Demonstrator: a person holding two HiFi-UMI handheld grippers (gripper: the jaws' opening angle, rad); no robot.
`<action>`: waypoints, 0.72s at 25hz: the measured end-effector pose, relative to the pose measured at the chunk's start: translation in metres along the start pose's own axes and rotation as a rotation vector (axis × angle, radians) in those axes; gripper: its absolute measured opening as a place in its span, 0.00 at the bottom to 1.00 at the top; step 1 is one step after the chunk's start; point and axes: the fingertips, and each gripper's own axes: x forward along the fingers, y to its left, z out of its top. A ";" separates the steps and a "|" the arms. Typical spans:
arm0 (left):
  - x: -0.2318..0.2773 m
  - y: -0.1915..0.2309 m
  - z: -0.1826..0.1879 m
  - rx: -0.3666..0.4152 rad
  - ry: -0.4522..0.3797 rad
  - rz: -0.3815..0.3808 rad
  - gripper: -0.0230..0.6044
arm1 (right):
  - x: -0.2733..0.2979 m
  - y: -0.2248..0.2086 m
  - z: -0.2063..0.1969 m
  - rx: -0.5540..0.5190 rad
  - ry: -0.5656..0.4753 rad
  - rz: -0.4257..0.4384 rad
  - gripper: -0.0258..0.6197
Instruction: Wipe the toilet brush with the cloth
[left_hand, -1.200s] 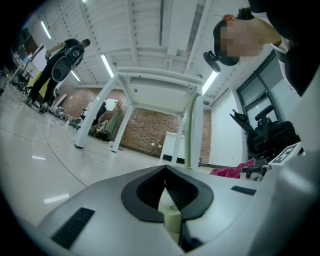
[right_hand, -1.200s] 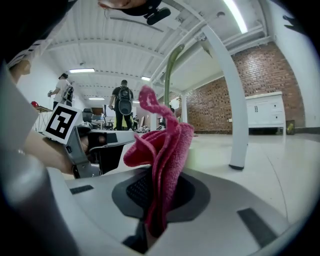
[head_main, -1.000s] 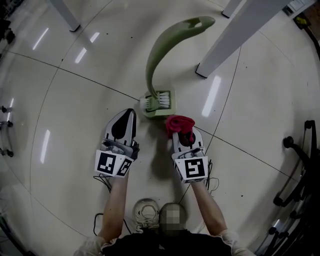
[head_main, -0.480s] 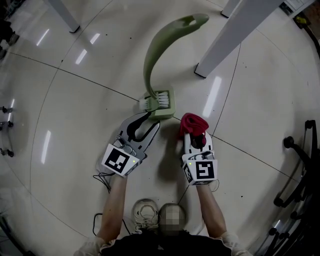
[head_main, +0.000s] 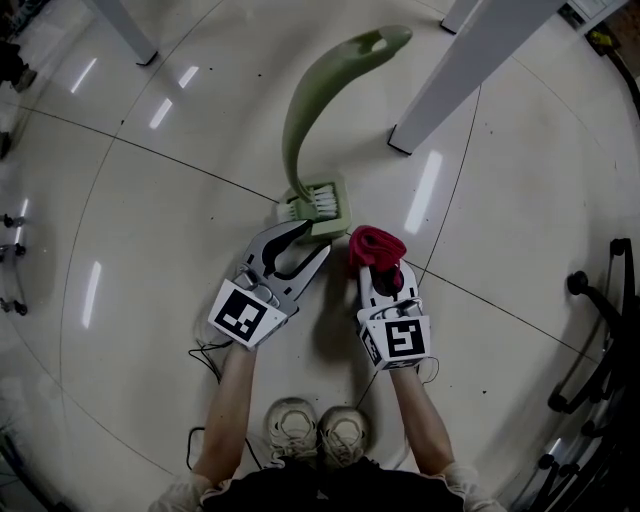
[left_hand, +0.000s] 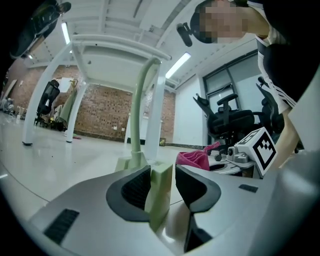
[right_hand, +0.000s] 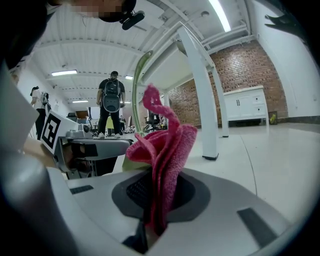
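Note:
A green toilet brush with a long curved handle (head_main: 300, 110) stands in its square green holder (head_main: 325, 205) on the pale floor. My left gripper (head_main: 312, 238) lies level at the holder's near corner. Its jaws have just been opening and now straddle that corner (left_hand: 160, 192). The corner rests against the left pad, with a gap to the right pad. My right gripper (head_main: 378, 262) is shut on a bunched red cloth (head_main: 375, 245), just right of the holder. The cloth (right_hand: 162, 150) sticks up between the pads of the right gripper (right_hand: 160, 195), with the brush handle (right_hand: 136, 95) behind it.
A white table leg (head_main: 470, 70) slants across the floor behind the brush, and another (head_main: 125, 28) stands far left. An office chair base (head_main: 600, 340) sits at the right edge. My shoes (head_main: 320, 435) and a cable are below the grippers. A person (right_hand: 111, 102) stands far off.
My left gripper swung right toward the holder and its jaws went from shut to open around the holder's corner. The right gripper, still holding the cloth, barely moved.

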 end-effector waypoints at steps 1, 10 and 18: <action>-0.002 -0.003 0.000 -0.002 -0.002 -0.002 0.25 | 0.001 0.003 0.000 0.001 0.001 0.009 0.09; -0.024 -0.020 0.014 -0.097 -0.042 0.076 0.25 | 0.018 0.005 0.010 -0.044 0.003 0.027 0.09; -0.042 0.057 0.002 -0.046 -0.006 0.224 0.25 | 0.001 0.013 0.004 0.000 0.022 0.039 0.09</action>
